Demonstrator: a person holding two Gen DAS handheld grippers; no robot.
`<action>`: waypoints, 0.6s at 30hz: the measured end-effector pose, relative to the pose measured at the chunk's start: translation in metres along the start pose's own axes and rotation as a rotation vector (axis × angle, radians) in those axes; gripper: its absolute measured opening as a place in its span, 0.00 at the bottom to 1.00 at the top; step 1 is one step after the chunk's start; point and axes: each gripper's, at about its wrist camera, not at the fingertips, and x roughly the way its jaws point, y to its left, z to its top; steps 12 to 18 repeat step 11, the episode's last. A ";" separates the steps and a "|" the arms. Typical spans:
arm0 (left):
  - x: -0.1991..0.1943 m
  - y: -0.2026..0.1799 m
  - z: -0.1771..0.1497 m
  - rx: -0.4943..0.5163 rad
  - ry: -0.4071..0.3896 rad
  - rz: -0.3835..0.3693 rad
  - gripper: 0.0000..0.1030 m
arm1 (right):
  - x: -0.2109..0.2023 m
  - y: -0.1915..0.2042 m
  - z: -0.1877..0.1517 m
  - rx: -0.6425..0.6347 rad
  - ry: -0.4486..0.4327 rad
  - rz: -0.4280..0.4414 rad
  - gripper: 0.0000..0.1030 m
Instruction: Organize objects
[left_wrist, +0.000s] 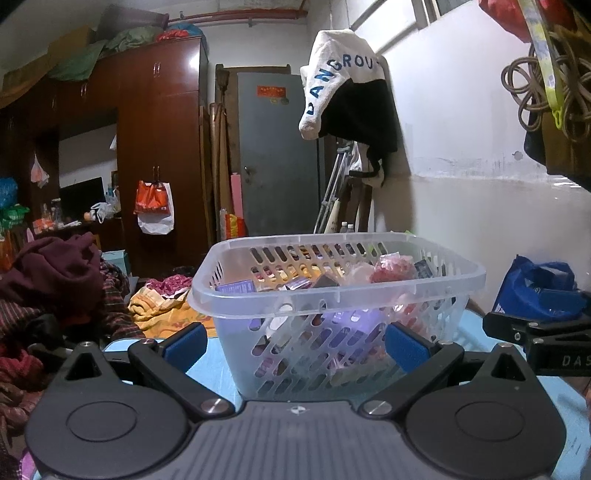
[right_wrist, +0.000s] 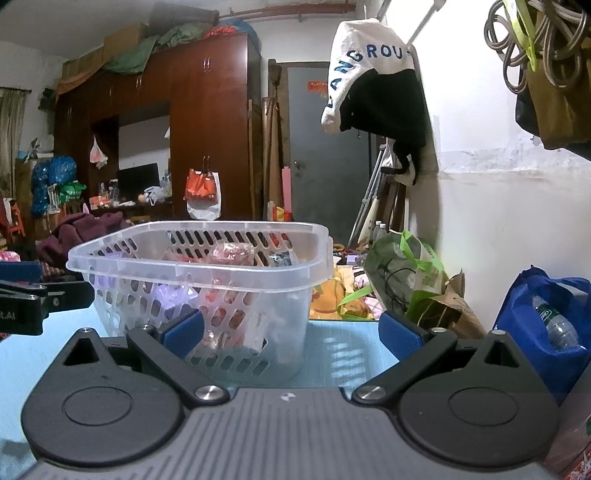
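Observation:
A clear plastic basket (left_wrist: 280, 295) with slotted walls stands on a light blue table (left_wrist: 218, 365). It holds several small packets, purple, red and dark. My left gripper (left_wrist: 295, 343) is open and empty, its blue pads either side of the basket's near wall. In the right wrist view the basket (right_wrist: 221, 269) sits ahead to the left. My right gripper (right_wrist: 291, 332) is open and empty, just right of the basket's near corner. The right gripper's body (left_wrist: 543, 339) shows at the right edge of the left wrist view.
A blue bag (right_wrist: 546, 325) with a water bottle stands at the table's right. A green bag (right_wrist: 410, 273) and brown paper lie behind the table. Clothes are piled at the left (left_wrist: 55, 280). A white wall is close on the right.

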 end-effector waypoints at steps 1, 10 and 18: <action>0.000 0.000 0.000 -0.003 -0.001 0.000 1.00 | 0.000 0.000 -0.001 -0.001 0.002 -0.001 1.00; -0.001 0.000 -0.003 -0.003 0.003 -0.012 1.00 | 0.000 -0.002 -0.003 0.002 0.005 0.003 1.00; 0.000 0.000 -0.003 -0.004 0.004 -0.015 1.00 | 0.000 -0.002 -0.003 0.000 0.005 0.004 1.00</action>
